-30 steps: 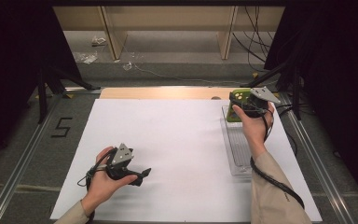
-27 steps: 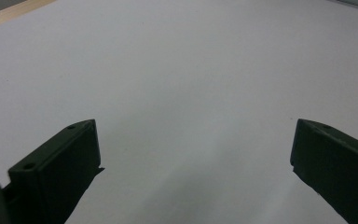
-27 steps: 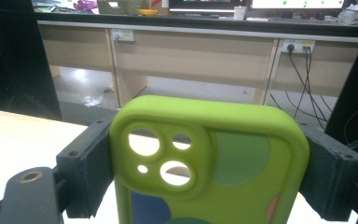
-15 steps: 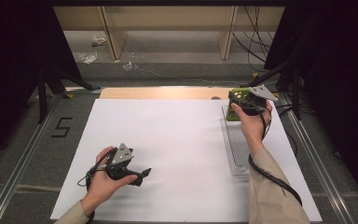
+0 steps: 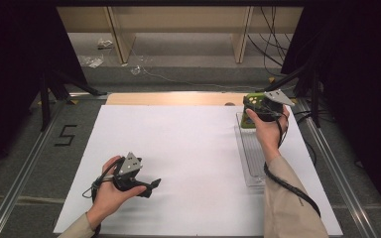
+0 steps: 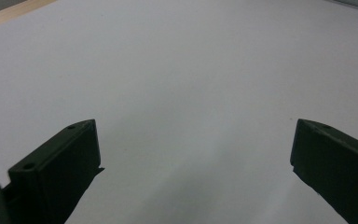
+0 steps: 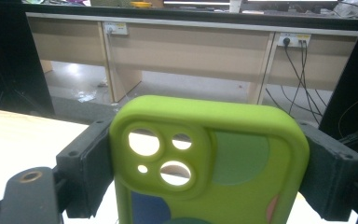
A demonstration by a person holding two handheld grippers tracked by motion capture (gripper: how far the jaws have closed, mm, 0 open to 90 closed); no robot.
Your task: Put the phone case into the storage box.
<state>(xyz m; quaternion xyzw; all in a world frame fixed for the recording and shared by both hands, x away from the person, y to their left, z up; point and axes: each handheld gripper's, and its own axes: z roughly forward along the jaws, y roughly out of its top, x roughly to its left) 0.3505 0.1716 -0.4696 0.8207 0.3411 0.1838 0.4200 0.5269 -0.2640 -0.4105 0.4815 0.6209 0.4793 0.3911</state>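
Observation:
A lime-green phone case (image 7: 223, 121) with camera cut-outs and coloured patches stands between the jaws of my right gripper (image 7: 209, 162), which press on its two long sides. From above, the right gripper (image 5: 258, 104) holds the phone case (image 5: 251, 100) over the far end of a clear plastic tray (image 5: 252, 166) at the right of the white sheet (image 5: 188, 144). My left gripper (image 5: 151, 184) rests low over the near left of the sheet, held in the person's hand. Its jaws stand wide apart in the left gripper view, where the left gripper (image 6: 193, 135) has only bare white sheet (image 6: 191, 70) between them.
A wooden strip (image 5: 168, 99) runs along the sheet's far edge. Metal rails (image 5: 27, 173) frame the table on both sides, and a number 5 marking (image 5: 65, 135) lies on the grey surface at the left. Cables (image 5: 273, 49) and cabinets stand beyond the table.

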